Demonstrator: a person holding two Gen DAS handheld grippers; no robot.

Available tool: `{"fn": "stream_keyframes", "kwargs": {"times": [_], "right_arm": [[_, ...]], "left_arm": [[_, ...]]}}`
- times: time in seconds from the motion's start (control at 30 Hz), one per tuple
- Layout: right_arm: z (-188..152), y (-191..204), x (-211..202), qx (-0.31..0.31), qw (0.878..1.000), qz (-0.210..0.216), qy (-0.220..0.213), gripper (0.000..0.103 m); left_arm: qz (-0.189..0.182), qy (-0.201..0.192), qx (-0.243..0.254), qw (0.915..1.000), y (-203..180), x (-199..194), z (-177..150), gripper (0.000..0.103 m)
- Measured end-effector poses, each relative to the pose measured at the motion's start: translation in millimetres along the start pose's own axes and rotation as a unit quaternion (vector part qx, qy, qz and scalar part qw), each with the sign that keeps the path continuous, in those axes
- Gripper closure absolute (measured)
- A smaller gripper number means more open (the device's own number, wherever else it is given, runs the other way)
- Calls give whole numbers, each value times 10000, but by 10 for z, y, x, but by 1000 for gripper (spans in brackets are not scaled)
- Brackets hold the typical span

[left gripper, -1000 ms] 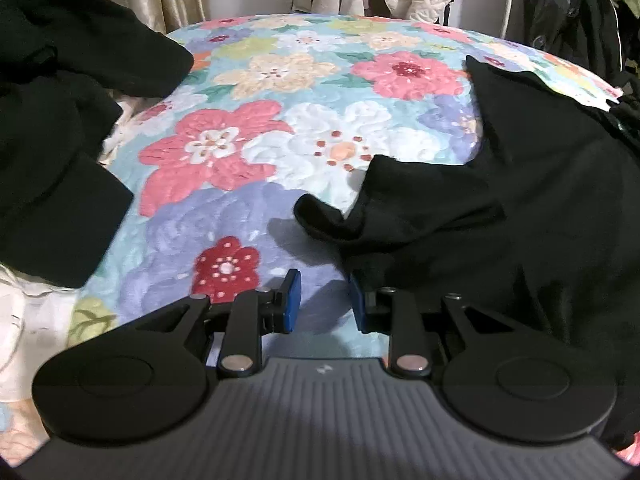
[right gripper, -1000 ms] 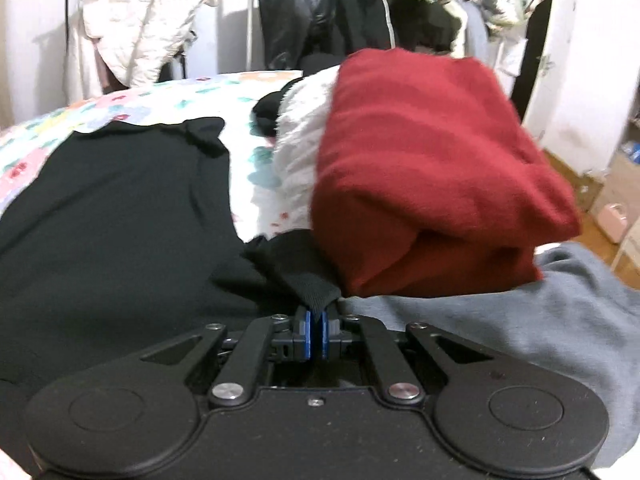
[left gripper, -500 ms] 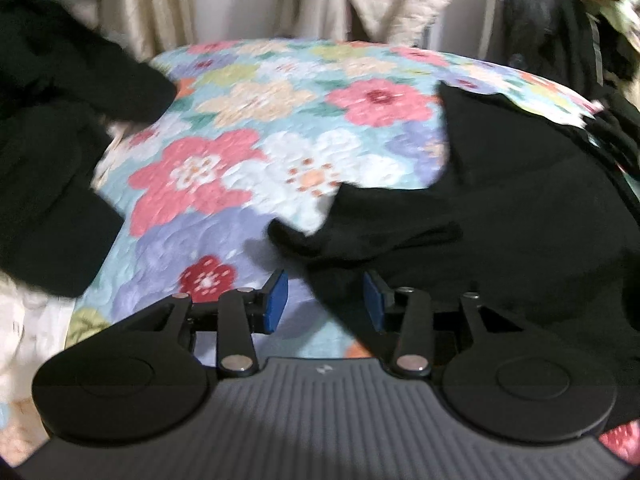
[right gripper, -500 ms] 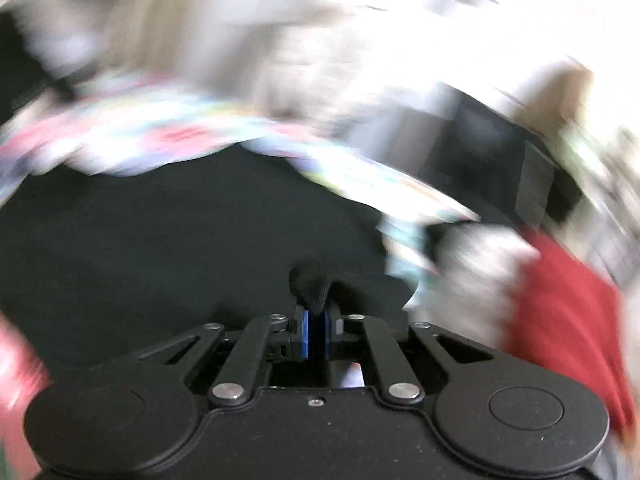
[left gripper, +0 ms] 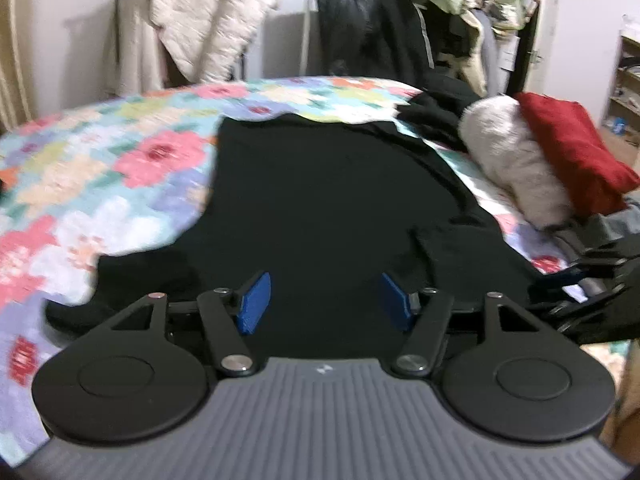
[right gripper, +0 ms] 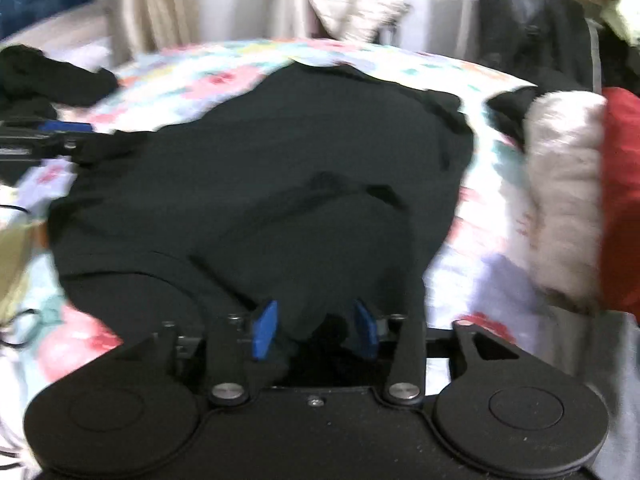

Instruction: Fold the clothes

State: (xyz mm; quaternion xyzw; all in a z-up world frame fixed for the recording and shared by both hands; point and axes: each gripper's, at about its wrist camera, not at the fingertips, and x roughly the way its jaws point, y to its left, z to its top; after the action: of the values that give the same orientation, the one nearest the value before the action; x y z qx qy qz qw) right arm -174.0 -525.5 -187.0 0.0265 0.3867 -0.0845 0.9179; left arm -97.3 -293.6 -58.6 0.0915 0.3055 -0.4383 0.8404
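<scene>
The left hand-held gripper (left gripper: 322, 300) stands with its blue pads well apart, its jaws having just been opening, and nothing is pinched between them; only the black garment (left gripper: 320, 200) lies beneath the gap. The right hand-held gripper (right gripper: 314, 328) has also just been opening: its pads are parted, and a fold of black cloth still sits loosely between them without being pressed.

That garment lies spread across the floral bed quilt (left gripper: 120, 168). In the right wrist view a sleeve or flap (right gripper: 320, 216) appears to be laid inward over its middle, so one fold looks made and let go. The opposite side, near the left hand-held gripper, still reaches outward over the quilt and looks unfolded, though blur makes the edges hard to read.

Beside the garment sit a fluffy white piece (left gripper: 516, 168) and a folded red garment (left gripper: 572, 152), seemingly finished. More dark clothing (right gripper: 44, 76) waits at the far left, so the task seems partly through.
</scene>
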Motion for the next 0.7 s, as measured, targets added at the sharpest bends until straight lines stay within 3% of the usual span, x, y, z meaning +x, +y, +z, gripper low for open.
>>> {"fn": "stream_keyframes", "kwargs": {"times": [0.03, 0.13, 0.2, 0.23, 0.3, 0.37, 0.5, 0.57, 0.7], "right_arm": [[-21, 19, 33, -143, 9997, -178, 100, 53], [-80, 143, 166, -758, 9935, -488, 700, 100], [-69, 144, 146, -918, 9887, -775, 900, 101], [-61, 82, 85, -841, 9880, -906, 929, 100], [-29, -128, -18, -231, 9942, -334, 993, 100], [4, -170, -99, -108, 9946, -390, 952, 99], [107, -115, -260, -257, 9955, -593, 696, 74], [207, 2, -280, -452, 9983, -121, 338, 55], [424, 307, -24, -806, 9949, 558, 233, 51]], "left_arm": [[47, 28, 42, 10000, -4, -5, -13, 42], [254, 84, 179, 9995, 9, -49, -44, 42], [366, 123, 175, 9991, 61, -82, -64, 39], [402, 143, 99, 9990, 121, -101, -74, 39], [474, 184, -52, 9987, 242, -141, -93, 39], [487, 195, -113, 9986, 281, -153, -124, 39], [382, 218, -201, 9988, 244, -108, -148, 39], [478, 261, -199, 9983, 230, -66, -142, 39], [1038, 299, -490, 9929, 464, -116, -89, 38]]}}
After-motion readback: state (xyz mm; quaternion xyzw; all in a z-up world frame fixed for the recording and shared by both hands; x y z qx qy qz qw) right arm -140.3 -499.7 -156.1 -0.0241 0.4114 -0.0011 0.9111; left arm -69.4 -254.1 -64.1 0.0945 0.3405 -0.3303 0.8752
